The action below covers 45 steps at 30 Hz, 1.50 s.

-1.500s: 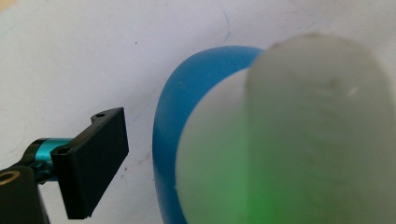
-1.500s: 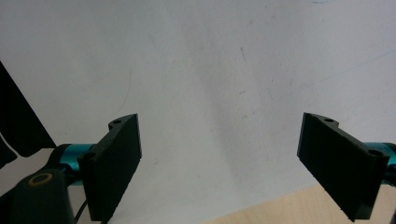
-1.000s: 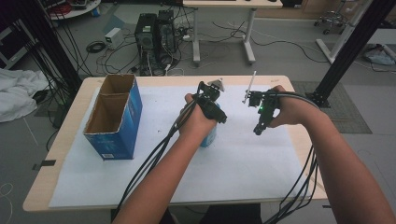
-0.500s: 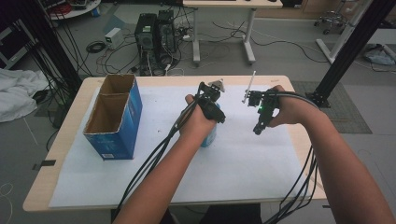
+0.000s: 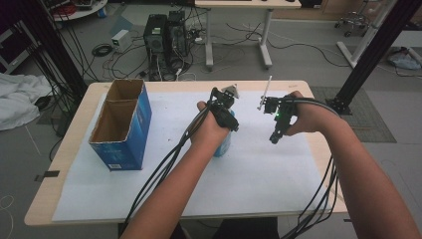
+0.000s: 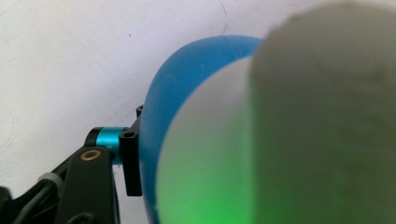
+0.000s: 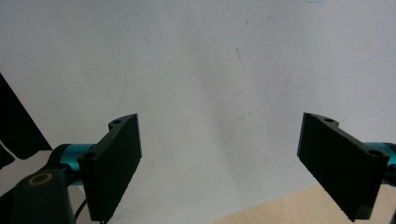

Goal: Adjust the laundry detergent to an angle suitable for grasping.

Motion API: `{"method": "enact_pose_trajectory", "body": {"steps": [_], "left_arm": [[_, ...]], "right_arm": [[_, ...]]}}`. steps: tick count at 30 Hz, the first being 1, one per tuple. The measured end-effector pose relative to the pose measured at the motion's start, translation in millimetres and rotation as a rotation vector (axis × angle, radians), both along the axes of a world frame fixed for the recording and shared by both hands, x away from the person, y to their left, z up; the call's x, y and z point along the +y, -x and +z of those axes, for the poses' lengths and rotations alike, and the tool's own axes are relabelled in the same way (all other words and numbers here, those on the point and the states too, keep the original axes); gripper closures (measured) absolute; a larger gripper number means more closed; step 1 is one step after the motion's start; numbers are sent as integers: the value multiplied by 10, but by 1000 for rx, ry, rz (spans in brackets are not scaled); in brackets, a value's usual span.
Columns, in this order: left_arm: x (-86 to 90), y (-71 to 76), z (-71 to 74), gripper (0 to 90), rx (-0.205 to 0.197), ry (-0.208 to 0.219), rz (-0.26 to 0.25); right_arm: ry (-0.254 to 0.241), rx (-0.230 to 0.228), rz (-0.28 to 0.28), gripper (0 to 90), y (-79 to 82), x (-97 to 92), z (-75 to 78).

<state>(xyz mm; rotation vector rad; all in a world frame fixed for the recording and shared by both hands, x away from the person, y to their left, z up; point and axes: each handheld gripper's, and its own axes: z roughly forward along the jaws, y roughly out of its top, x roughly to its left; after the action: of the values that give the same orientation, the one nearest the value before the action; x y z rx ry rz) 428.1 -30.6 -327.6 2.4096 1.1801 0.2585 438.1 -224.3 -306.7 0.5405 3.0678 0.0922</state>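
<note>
At mid-worktop, the left gripper had just been closing its jaws around an upright blue bottle, seemingly gripping it but not lifting. The right gripper hovered nearby, jaws wide, empty. A cardboard box stood well apart.

Left gripper, jaws just closing, stood over a blue bottle on the white sheet; right gripper hovered nearby.

No text, label, brand or number is legible on anything here.
</note>
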Motion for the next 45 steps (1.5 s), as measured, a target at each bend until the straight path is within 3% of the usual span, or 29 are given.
{"method": "enact_pose_trajectory", "body": {"steps": [7, 17, 24, 30, 37, 40, 45], "left_arm": [[-18, 11, -1, 411, -7, -11, -6], [-7, 17, 3, 434, -4, -7, -12], [25, 45, 37, 437, -11, -7, -64], [83, 104, 171, 437, -28, 10, -115], [193, 178, 362, 437, -59, -21, -189], [236, 197, 406, 437, -58, -22, -204], [346, 245, 493, 437, -45, -24, -275]], "right_arm": [[-8, 10, -21, 129, 14, 0, 4], [-2, 6, -2, 129, 6, 3, -8], [13, 14, -19, 129, 20, 8, -14], [13, 8, -16, 129, 9, 5, -16], [13, 11, -24, 129, 16, 45, -10], [14, 14, -19, 128, 16, 56, -11], [8, 8, -17, 129, 28, 91, -3]]}}
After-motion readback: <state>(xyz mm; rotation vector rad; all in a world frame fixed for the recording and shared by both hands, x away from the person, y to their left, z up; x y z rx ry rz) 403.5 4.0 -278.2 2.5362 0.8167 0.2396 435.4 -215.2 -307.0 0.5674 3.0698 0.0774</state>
